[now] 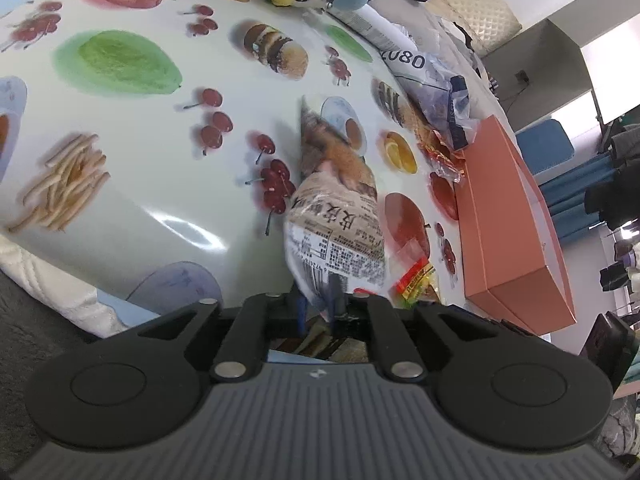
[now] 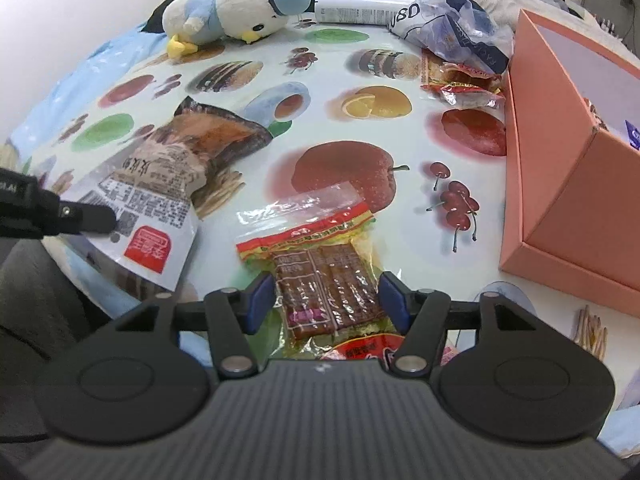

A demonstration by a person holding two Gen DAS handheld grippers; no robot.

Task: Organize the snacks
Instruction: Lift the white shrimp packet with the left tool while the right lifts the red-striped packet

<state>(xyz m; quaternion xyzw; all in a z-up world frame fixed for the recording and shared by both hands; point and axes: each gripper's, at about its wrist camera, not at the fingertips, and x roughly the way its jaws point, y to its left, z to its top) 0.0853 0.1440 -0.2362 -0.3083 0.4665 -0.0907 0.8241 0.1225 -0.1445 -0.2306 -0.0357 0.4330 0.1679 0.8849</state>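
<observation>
My left gripper (image 1: 320,304) is shut on the near edge of a tan printed snack bag (image 1: 336,208), which rests on the fruit-print tablecloth (image 1: 140,184). The same bag (image 2: 160,184) shows at the left of the right wrist view, with the left gripper's fingers (image 2: 92,216) pinching its corner. My right gripper (image 2: 326,300) is open, its blue pads on either side of a clear packet of brown dried tofu (image 2: 320,276) with a red and yellow header. The orange open box (image 2: 568,184) stands to the right and also shows in the left wrist view (image 1: 516,240).
A plush penguin (image 2: 236,12) lies at the table's far side. A white tube (image 2: 352,8), a blue-and-clear bag (image 2: 452,28) and small red snack packets (image 2: 464,84) lie near the box's far end. Dark clothing lies behind.
</observation>
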